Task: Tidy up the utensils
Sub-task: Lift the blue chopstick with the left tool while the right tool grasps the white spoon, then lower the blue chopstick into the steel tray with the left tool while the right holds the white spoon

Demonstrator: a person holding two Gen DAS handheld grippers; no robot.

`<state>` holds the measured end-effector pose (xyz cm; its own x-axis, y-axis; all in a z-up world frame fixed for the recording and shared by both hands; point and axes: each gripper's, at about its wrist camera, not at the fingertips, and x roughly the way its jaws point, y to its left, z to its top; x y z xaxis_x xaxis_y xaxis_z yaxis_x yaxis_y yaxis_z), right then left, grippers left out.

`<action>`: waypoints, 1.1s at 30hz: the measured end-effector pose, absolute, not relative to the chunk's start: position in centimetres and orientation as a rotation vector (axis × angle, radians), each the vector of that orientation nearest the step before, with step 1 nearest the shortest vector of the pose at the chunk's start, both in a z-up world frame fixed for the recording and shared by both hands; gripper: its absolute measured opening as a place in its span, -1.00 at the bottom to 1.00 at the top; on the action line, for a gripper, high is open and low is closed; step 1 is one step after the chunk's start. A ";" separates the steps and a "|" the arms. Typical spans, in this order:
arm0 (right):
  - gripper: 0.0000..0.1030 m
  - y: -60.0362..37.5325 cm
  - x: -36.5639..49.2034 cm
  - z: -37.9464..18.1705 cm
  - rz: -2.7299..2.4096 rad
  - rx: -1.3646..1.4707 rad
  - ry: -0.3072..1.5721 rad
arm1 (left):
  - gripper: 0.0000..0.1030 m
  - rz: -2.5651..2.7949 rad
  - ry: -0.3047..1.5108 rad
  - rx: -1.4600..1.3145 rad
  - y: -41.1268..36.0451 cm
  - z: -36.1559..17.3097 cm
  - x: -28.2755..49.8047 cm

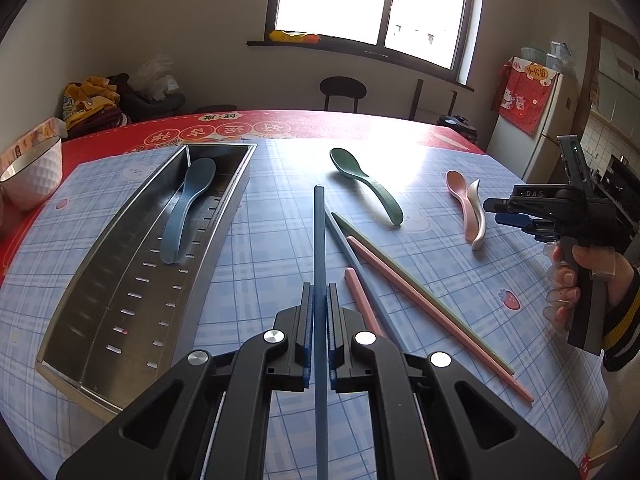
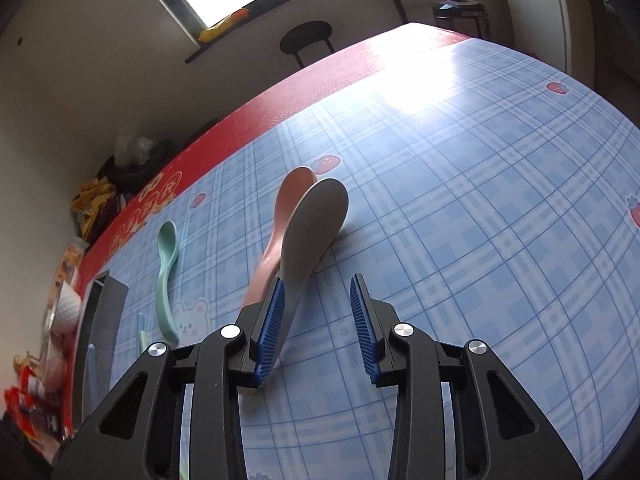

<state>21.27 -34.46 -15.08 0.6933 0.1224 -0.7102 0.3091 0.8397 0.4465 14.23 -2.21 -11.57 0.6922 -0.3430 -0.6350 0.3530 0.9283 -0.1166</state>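
Observation:
My left gripper (image 1: 319,300) is shut on a blue chopstick (image 1: 319,240) and holds it above the table, pointing away. To its left lies the steel utensil tray (image 1: 120,312) with a blue spoon (image 1: 186,208) in it. A second blue chopstick (image 1: 352,256), a green one (image 1: 420,288) and pink ones (image 1: 436,316) lie crossed to the right. A green spoon (image 1: 368,184) lies beyond them. My right gripper (image 2: 318,296) is open, its left pad against the handle of the white spoon (image 2: 312,224), which leans on a pink spoon (image 2: 280,216).
A white bowl (image 1: 34,178) stands at the table's far left edge. In the right wrist view the tray's end (image 2: 104,320) and the green spoon (image 2: 166,272) lie to the left, with snack packets (image 2: 28,400) at the left edge. A stool (image 1: 342,90) stands beyond the table.

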 end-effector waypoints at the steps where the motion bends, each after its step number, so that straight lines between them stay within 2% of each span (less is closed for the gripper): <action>1: -0.35 -34.2 21.4 -15.0 -0.108 0.580 0.807 | -0.88 -0.390 0.707 0.012 -2.2 -11.6 14.3; 6: -0.36 -32.8 22.2 -14.9 -0.105 0.538 0.818 | -0.89 -0.394 0.710 0.006 -2.1 -11.6 14.3; 10: -0.64 -32.2 22.9 -15.0 -0.168 0.474 0.838 | -0.88 -0.396 0.712 0.002 -2.1 -11.6 14.3; 11: -0.80 -32.1 23.1 -15.2 -0.181 0.454 0.849 | -0.89 -0.396 0.712 0.002 -2.1 -11.6 14.3; 12: -0.82 -31.9 23.4 -15.3 -0.193 0.436 0.855 | -0.88 -0.397 0.712 0.002 -2.1 -11.6 14.3; 20: -0.86 -31.5 23.6 -15.6 -0.194 0.433 0.859 | -0.89 -0.402 0.710 -0.008 -2.0 -11.5 14.3; 27: -0.87 -30.9 18.9 -13.8 -0.085 0.546 0.707 | -0.89 -0.412 0.702 -0.016 -1.8 -11.4 14.1; 33: -0.87 -27.5 15.6 -13.0 0.051 0.518 0.631 | -0.89 -0.414 0.701 -0.011 -2.0 -11.4 14.0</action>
